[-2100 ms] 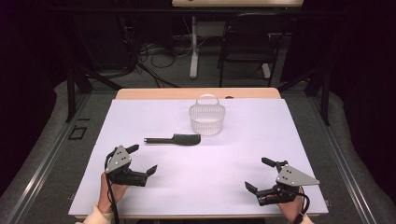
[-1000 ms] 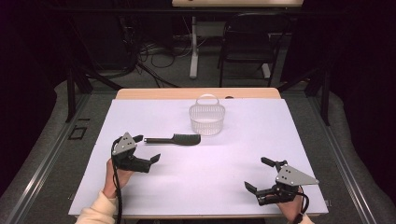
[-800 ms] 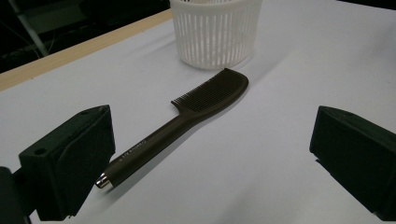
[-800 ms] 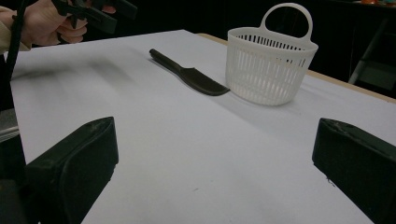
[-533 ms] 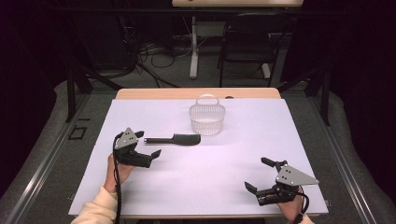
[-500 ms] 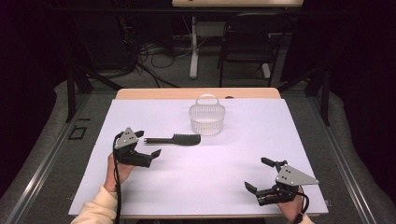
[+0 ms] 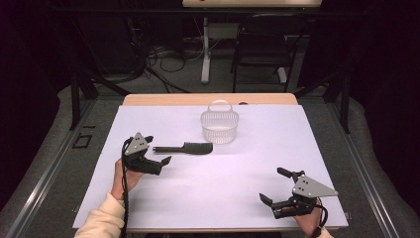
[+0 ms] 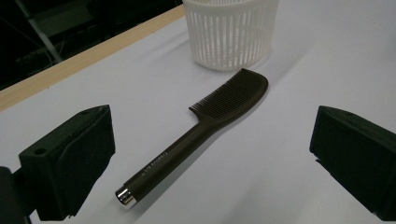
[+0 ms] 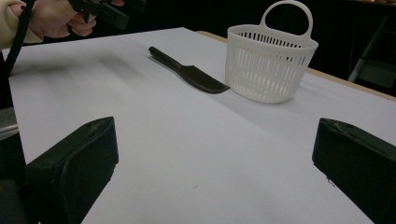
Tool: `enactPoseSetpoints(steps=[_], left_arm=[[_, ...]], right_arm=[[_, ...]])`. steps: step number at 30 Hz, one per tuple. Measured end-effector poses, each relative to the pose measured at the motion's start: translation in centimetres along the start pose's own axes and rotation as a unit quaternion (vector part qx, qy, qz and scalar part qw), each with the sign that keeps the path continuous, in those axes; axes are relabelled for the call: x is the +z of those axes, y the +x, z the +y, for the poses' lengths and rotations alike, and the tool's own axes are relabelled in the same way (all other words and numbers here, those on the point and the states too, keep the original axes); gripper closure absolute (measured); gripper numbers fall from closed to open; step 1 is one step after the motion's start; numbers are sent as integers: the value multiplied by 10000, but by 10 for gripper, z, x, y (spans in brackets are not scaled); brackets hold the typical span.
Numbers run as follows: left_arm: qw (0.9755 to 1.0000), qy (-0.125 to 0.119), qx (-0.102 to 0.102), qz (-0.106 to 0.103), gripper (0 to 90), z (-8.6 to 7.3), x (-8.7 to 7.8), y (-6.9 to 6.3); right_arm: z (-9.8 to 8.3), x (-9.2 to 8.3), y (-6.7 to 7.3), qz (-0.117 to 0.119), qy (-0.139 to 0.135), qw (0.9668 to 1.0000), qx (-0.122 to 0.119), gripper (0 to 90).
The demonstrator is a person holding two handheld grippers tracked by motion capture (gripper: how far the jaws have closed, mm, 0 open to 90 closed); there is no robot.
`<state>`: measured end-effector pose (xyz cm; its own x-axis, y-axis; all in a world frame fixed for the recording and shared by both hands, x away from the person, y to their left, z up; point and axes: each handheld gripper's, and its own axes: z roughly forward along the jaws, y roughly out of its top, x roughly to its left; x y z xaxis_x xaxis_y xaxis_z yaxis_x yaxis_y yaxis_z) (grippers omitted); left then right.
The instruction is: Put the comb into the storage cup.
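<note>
A dark brown comb point(image 7: 185, 148) lies flat on the white table cover, teeth end toward a white slatted basket point(image 7: 219, 126). My left gripper point(image 7: 157, 150) hovers at the comb's handle end, jaws wide open. In the left gripper view the comb point(image 8: 219, 107) runs up between the two jaws toward the basket point(image 8: 231, 32), and its metal-capped handle tip lies nearest the left gripper point(image 8: 212, 161). My right gripper point(image 7: 273, 186) rests open near the front right of the table. From the right gripper point(image 9: 210, 172), the comb point(image 9: 191, 74) and basket point(image 9: 268, 65) are far ahead.
The white table cover point(image 7: 257, 158) has bare room in the middle and on the right. A wooden table edge point(image 7: 163, 99) runs along the far side. A chair point(image 7: 262, 44) and cables stand on the floor beyond.
My left gripper has moved forward from the front left of the table up to the comb's handle end, still open. The right gripper, comb and basket have not moved.
</note>
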<state>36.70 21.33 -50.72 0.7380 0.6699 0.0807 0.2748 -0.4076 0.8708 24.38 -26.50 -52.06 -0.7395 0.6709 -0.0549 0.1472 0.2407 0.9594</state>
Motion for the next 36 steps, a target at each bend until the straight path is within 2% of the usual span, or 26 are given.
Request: enactPoseSetpoints(steps=[9,12,19,21,24,26,36], left_arm=[[9996,194,183,71,0,6,3,4],[9988,321,341,104,0,7,5,5],[9976,464,508,84,1,16,5,10],[9964,561,638,57,1,19,6,11],[9958,594,691,15,0,25,6,12],[9947,659,794,8,1,29,6,13],[9915,898,938,-105,0,41,13,17]], right_arm=[[0,0,0,0,4,10000,10,0],[-1,1,0,20,-26,10000,28,0],[-1,1,-1,17,14,10000,26,0],[-1,1,-1,19,13,10000,27,0],[-1,1,-1,20,14,10000,29,0],[-1,1,-1,23,14,10000,27,0],[-1,1,-1,30,22,10000,38,0]])
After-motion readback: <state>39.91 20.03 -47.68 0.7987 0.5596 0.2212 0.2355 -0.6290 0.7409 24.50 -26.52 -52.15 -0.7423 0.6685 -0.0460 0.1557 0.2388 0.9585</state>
